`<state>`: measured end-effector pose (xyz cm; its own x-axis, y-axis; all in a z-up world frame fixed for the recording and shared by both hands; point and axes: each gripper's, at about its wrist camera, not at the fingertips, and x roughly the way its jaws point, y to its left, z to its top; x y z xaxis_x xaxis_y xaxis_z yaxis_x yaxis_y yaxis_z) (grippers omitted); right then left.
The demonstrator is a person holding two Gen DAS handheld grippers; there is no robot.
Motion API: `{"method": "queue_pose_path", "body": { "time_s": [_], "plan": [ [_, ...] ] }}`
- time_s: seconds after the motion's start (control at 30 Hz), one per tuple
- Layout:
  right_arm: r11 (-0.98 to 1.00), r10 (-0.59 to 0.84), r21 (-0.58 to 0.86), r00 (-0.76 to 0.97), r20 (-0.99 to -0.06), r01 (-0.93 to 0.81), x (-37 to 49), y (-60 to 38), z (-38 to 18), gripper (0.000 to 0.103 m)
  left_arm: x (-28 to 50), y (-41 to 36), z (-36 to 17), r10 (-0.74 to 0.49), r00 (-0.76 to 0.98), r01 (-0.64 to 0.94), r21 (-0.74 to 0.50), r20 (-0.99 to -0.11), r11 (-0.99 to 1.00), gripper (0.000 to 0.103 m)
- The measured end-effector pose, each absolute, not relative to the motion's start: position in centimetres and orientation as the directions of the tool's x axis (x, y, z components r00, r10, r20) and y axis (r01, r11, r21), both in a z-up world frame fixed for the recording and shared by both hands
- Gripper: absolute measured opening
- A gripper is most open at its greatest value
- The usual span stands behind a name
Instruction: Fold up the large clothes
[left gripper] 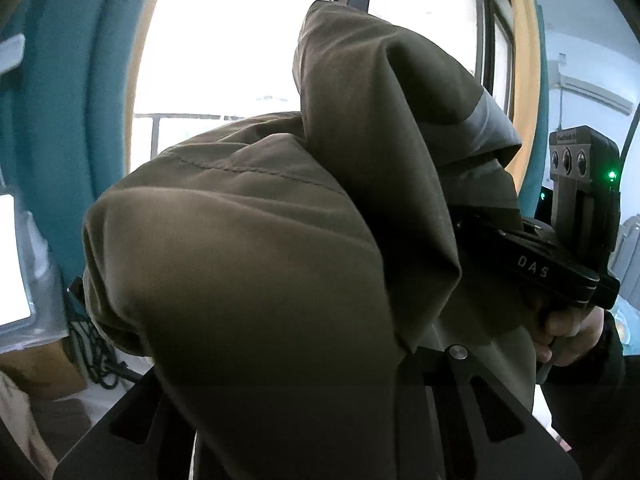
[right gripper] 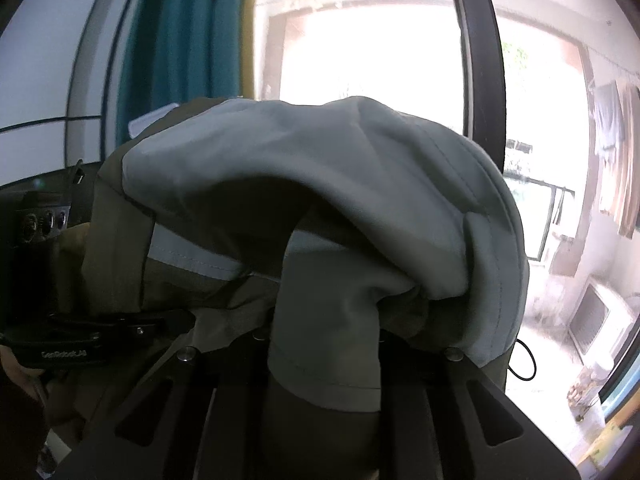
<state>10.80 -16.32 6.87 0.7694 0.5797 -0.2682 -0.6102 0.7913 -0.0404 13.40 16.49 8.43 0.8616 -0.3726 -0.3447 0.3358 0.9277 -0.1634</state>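
A: What fills the left wrist view?

B: An olive jacket (left gripper: 260, 264), bunched up and heaped over the left hand-held gripper (left gripper: 288, 360). The cloth covers the fingers entirely, so I cannot tell whether that one is clenched or released.

A: And the other one?

B: In the right of that frame the right hand-held gripper (left gripper: 568, 268) shows from the side, held by a hand (left gripper: 568, 332). Its tips disappear under the jacket folds, so its state can't be told there.

A: Does the right wrist view help?

B: No. The jacket (right gripper: 320, 200) shows its grey lining there, draped over the right hand-held gripper (right gripper: 320, 344) and hiding the fingers. The left hand-held gripper (right gripper: 80, 340) sits at the lower left of the frame, half under the cloth.

A: Where is the garment, then?

B: Lifted up across both grippers, in front of a bright window (left gripper: 224, 48). A teal curtain (left gripper: 56, 120) hangs at the left of the frame, and an air conditioner (left gripper: 592, 88) is at the upper right.
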Motion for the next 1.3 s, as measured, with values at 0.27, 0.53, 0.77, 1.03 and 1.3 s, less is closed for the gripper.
{"method": "queue_pose_path", "body": {
  "time_s": [0.27, 0.53, 0.77, 1.03, 1.3],
  "plan": [
    [0.75, 0.631, -0.073, 0.744, -0.221, -0.657, 5.2, -15.7, 8.8, 0.015, 6.3, 18.5, 9.8, -0.336, 0.889, 0.311, -0.13, -0.311, 0.942, 0.022],
    [0.694, 0.693, -0.087, 0.696, -0.186, -0.715, 0.1, -12.7, 9.1, 0.015, -0.9, 16.7, 8.9, -0.263, 0.917, 0.248, -0.088, -0.298, 0.965, 0.022],
    [0.65, 0.736, -0.088, 0.654, -0.177, -0.755, -3.4, -10.1, 9.3, 0.015, -8.2, 19.8, 7.5, -0.211, 0.931, 0.202, -0.061, -0.297, 0.977, 0.022],
    [0.624, 0.76, -0.051, 0.621, -0.193, -0.78, -5.5, -7.0, 7.1, 0.015, -12.7, 18.8, 8.4, -0.157, 0.931, 0.157, -0.028, -0.33, 0.987, 0.022],
    [0.616, 0.761, 0.003, 0.595, -0.26, -0.788, -4.7, -5.9, 4.5, 0.015, -13.8, 18.6, 6.0, -0.143, 0.904, 0.139, -0.038, -0.402, 0.99, 0.022]
  ]
}}
